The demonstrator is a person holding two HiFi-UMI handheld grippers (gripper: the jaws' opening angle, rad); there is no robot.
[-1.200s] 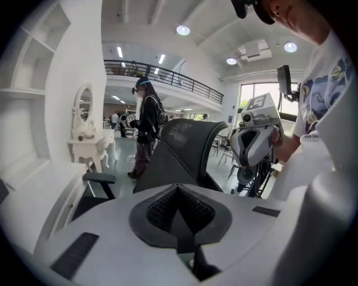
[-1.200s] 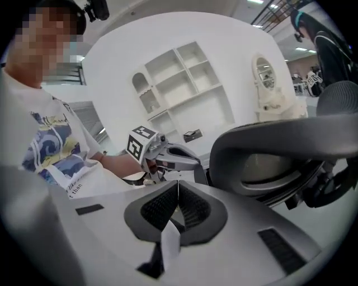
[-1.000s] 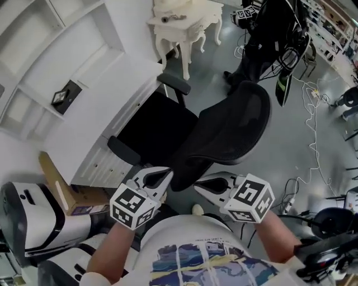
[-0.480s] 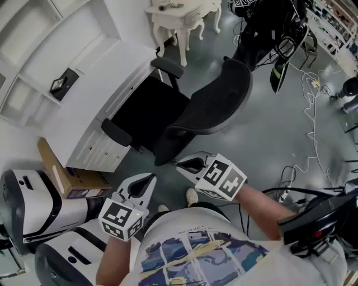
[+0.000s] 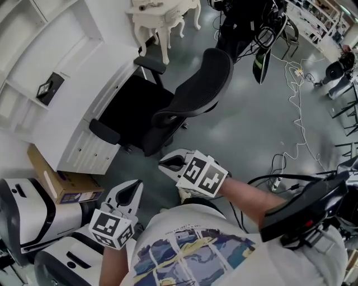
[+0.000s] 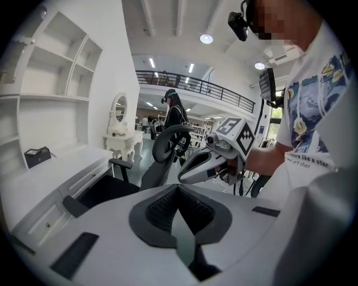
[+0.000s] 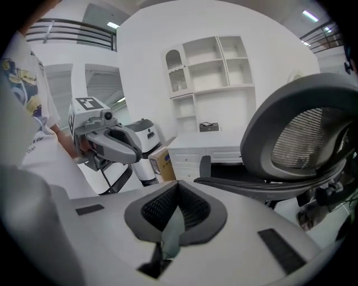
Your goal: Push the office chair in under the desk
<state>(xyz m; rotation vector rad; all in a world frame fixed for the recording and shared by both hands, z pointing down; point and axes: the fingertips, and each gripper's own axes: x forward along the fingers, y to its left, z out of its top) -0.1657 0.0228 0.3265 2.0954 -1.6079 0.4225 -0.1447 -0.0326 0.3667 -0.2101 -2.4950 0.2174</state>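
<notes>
The left tongs [image 5: 135, 185] and right tongs [image 5: 161, 163], both pinched together on nothing, have drawn back off the office chair [image 5: 193, 95], its seat against the white tabletop [image 5: 72, 106], beside a cardboard box [image 5: 52, 180].

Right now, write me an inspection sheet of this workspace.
Surface: glossy grey floor; white desk top, bare except a small black box.
Job's things: black mesh-backed office chair, seat at the desk's edge, backrest out over the floor.
Clutter: brown cardboard box beside the desk.
Grippers: left gripper and right gripper, fingers shut, empty, clear of the chair.
Cables: white cables loose on the floor.
Surroundings: ornate white side table, white wall shelves.
</notes>
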